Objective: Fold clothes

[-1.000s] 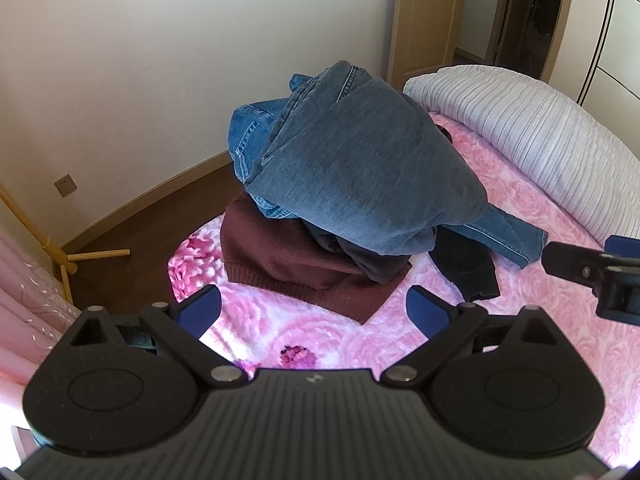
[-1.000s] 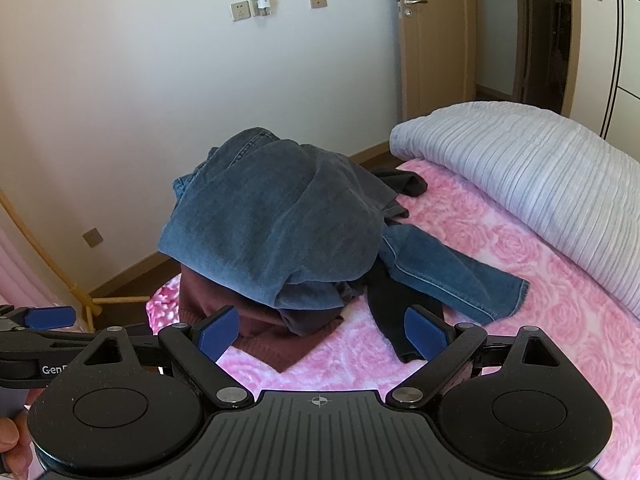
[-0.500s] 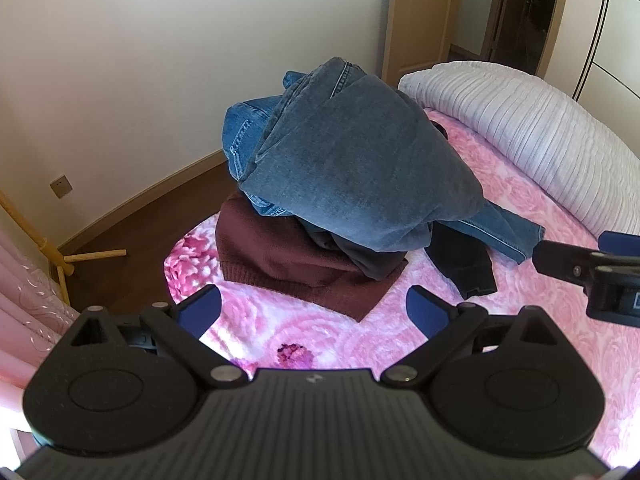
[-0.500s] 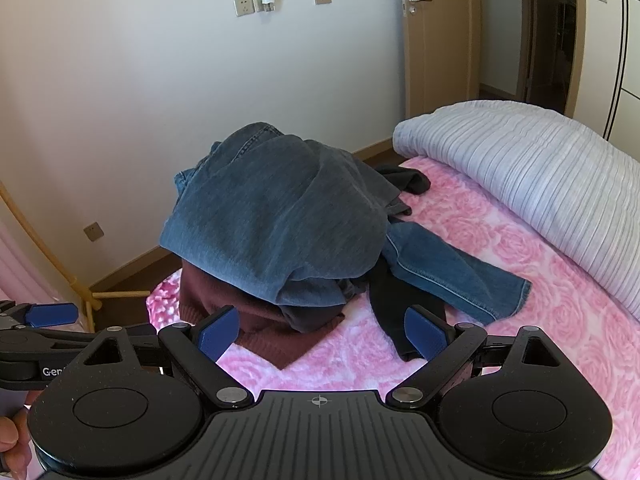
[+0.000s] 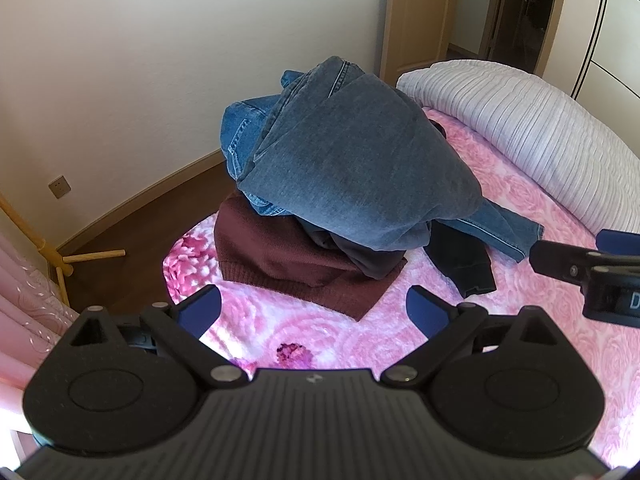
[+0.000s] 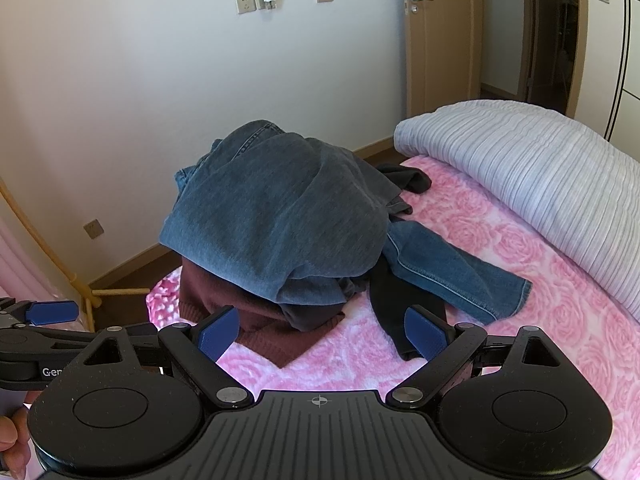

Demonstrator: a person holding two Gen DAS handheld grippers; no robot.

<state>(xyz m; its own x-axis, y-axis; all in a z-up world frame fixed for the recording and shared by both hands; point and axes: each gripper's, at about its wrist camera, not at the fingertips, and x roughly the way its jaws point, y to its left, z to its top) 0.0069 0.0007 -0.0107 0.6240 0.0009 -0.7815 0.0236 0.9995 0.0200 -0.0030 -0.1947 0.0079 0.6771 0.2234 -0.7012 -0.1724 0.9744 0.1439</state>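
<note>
1. Left gripper (image 5: pixel 312 316) wide open, empty, hovering short of the pile.
2. Right gripper (image 6: pixel 320 332) equally wide, holding nothing.
3. Jeans (image 6: pixel 276 224) crown the heap at twelve o'clock; sweater (image 5: pixel 280 264) beneath, on the bed (image 6: pixel 500 240).
4. Best bet: pinch the jeans' top edge and lift them clear, so nothing underneath drags.
</note>
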